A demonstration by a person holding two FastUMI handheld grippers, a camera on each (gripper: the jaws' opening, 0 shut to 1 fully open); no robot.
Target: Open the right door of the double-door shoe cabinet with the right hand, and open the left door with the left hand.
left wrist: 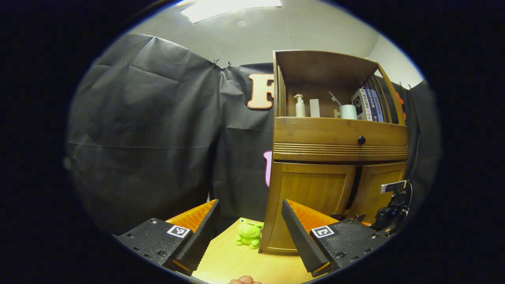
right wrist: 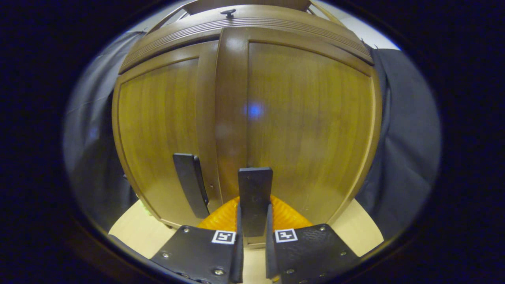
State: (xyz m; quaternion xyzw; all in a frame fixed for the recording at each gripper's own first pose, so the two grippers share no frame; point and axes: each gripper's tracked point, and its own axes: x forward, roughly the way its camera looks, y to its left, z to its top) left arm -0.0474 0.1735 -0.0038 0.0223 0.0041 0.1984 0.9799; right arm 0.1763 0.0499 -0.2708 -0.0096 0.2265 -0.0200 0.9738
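Note:
A brown wooden shoe cabinet (left wrist: 339, 136) stands to the right in the left gripper view, with its left door (left wrist: 311, 193) and right door (left wrist: 380, 177) below a drawer. A dark gap shows between the two doors. My left gripper (left wrist: 249, 203) hangs open, short of the left door, holding nothing. In the right gripper view the doors are very close. My right gripper (right wrist: 253, 211) is shut on the flat dark handle (right wrist: 255, 185) of the right door (right wrist: 307, 118). The left door (right wrist: 158, 130) has its own dark handle (right wrist: 191, 185), untouched. The right gripper (left wrist: 390, 213) also shows at the right door.
A green frog toy (left wrist: 249, 234) sits on the light wooden tabletop (left wrist: 225, 260) just left of the cabinet's base. The open top shelf holds a pump bottle (left wrist: 300, 105), a white cup (left wrist: 348, 111) and several books (left wrist: 371, 103). The drawer has a black knob (left wrist: 361, 139).

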